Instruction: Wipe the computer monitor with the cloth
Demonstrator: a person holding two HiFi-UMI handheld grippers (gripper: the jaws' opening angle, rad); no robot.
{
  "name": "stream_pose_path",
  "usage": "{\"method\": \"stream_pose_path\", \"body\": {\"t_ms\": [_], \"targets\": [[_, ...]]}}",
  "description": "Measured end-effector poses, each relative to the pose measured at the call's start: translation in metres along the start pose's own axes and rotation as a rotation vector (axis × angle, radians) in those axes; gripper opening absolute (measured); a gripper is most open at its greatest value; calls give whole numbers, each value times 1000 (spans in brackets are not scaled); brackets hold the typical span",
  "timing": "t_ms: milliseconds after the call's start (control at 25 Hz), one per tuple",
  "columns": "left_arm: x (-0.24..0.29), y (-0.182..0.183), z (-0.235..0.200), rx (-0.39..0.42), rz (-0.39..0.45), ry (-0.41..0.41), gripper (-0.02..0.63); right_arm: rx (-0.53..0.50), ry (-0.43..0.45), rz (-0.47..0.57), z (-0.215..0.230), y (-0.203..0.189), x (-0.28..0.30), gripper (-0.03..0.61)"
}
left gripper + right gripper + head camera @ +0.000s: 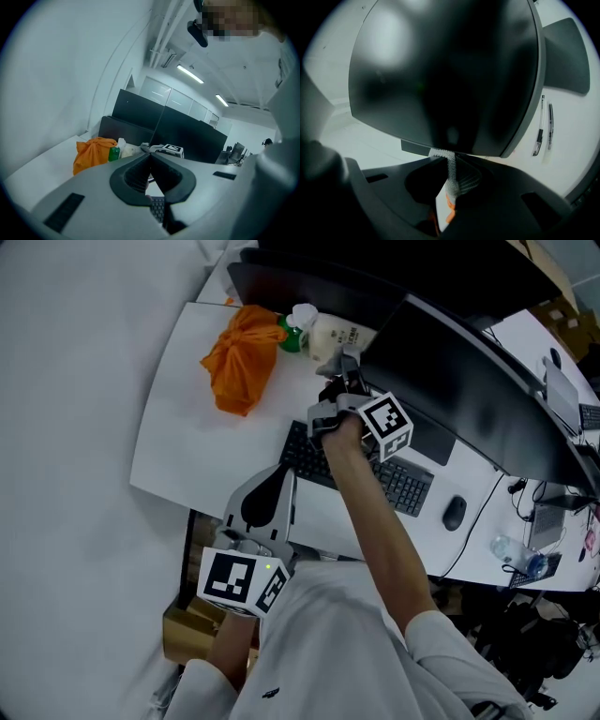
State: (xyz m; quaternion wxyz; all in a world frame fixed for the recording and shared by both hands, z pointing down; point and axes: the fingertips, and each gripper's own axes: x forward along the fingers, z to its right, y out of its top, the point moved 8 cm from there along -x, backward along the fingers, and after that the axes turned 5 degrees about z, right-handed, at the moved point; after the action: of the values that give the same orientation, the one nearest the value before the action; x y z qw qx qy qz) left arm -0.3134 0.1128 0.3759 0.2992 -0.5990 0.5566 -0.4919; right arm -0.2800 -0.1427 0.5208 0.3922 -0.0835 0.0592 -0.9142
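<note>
Cloth at the screen's lower edge

Pinched tight in right gripper, reaching up to the bottom rim of the dark monitor. Over to left gripper: jaws pressed together, nothing between, low at the desk edge beside the keyboard

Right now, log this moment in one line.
right gripper: shut on cloth | cloth: at monitor bottom edge | left gripper: shut, empty

Cool, dim cast. Source: long ceiling strip lights. Fisheye bending, black vignette in gripper views. Soft glare patch on glossy black monitor screen.
</note>
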Motion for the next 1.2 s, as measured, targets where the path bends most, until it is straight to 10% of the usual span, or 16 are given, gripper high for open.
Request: {"method": "stream_pose_path", "body": {"t_ms": [800, 1200], "targets": [[5, -16, 1, 2, -73, 0, 18, -27, -102, -38, 63, -14, 5, 34], [8, -16, 10, 9, -79, -8, 20, -457, -171, -147, 69, -9, 3, 34]]}}
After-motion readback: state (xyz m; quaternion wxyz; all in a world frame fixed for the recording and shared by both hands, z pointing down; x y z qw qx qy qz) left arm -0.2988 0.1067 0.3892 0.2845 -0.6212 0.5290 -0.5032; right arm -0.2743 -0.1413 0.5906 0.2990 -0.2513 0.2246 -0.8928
